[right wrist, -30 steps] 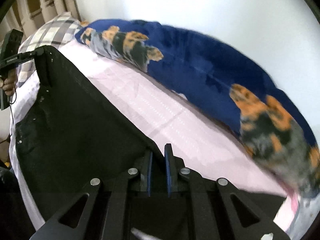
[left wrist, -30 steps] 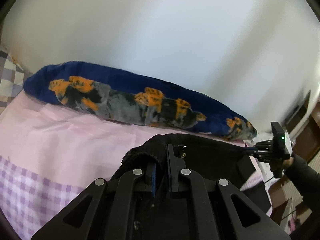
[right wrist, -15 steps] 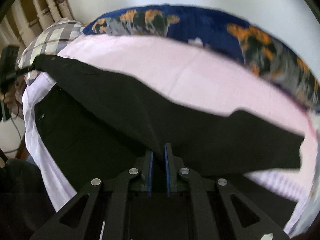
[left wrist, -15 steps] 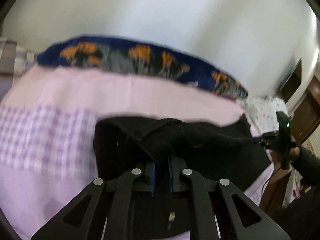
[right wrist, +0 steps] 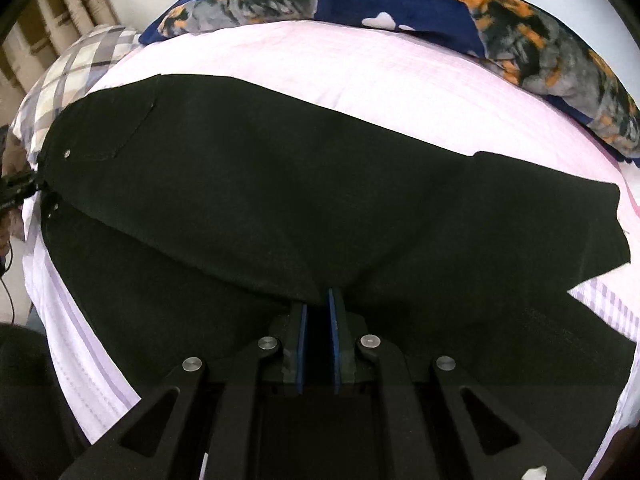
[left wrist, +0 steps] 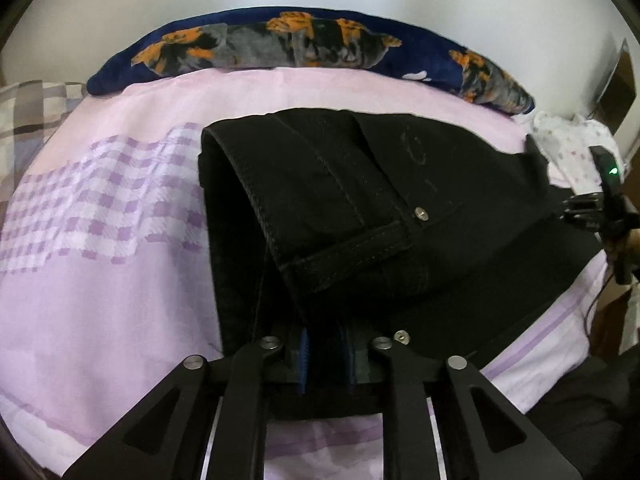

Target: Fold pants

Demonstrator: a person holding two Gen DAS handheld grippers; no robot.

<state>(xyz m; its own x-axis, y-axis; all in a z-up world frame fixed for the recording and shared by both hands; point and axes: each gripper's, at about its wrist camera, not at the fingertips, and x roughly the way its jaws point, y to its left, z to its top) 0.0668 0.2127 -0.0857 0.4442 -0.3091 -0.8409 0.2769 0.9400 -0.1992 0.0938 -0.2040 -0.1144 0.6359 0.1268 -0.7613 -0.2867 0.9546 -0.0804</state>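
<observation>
Black pants (left wrist: 360,208) lie along the pink bed, one leg folded over the other. My left gripper (left wrist: 325,320) is shut on the waistband end, where a rivet (left wrist: 420,213) and a belt loop show. My right gripper (right wrist: 317,300) is shut on the pants' near edge around mid-leg; the black pants (right wrist: 280,184) spread ahead of it, with the leg hems at the right. The right gripper also shows in the left wrist view (left wrist: 576,208) at the far right. The left gripper shows in the right wrist view (right wrist: 20,188) at the far left edge.
A pink and purple-checked sheet (left wrist: 100,208) covers the bed. A dark blue blanket with orange and grey print (left wrist: 304,44) lies along the white wall. A plaid pillow (right wrist: 76,68) sits at one end, a white spotted cloth (left wrist: 568,140) at the other.
Both grippers have come down and the raised pants now lie flat on the bed. The view has tilted from the wall down onto the sheet.
</observation>
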